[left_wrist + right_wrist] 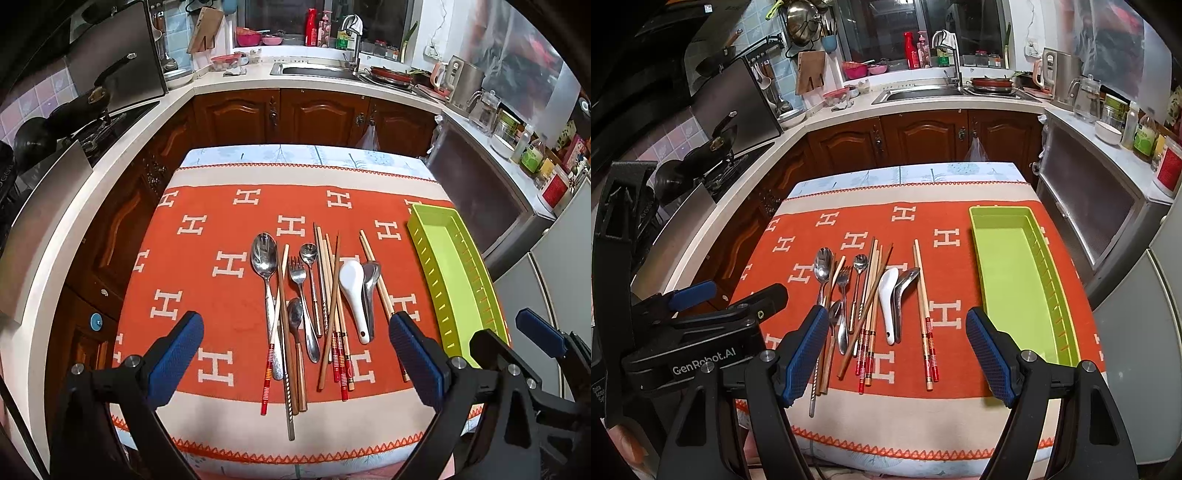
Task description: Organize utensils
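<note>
A: Where are the utensils?

B: Loose in a heap in the middle of the orange cloth (207, 280) with the white H pattern, handles mostly toward the cameras. A large metal spoon (264, 258) lies at the left edge of the heap, a fork (297, 275) just right of it, a small spoon (308, 253) beyond that. Wooden chopsticks (328, 295) cross one another through the middle, some with red-banded ends.

A: And the white one?

B: A white ceramic soup spoon (352, 291), right of the crossed chopsticks, bowl away from the cameras. Metal soup spoons (370, 277) lie stacked against its right side, touching it. One more pair of chopsticks (923, 310) lies a little apart on the right.

A: The tray?

B: A long green plastic tray (1015, 266) sits at the right edge of the cloth, well apart from the heap, with slots along its right wall. Nothing lies in it.

A: The grippers?

B: The left gripper (295, 343) hangs above the near part of the heap, its blue-padded fingers spread wide, gripping nothing. The right gripper (897, 343) is likewise released and empty, over the near edge between heap and tray.

A: Around that?

B: A kitchen: wooden cabinets (317, 114) behind the table, a sink (923, 94) with a tap under the window, a stove (107, 125) with dark pans on the left.
</note>
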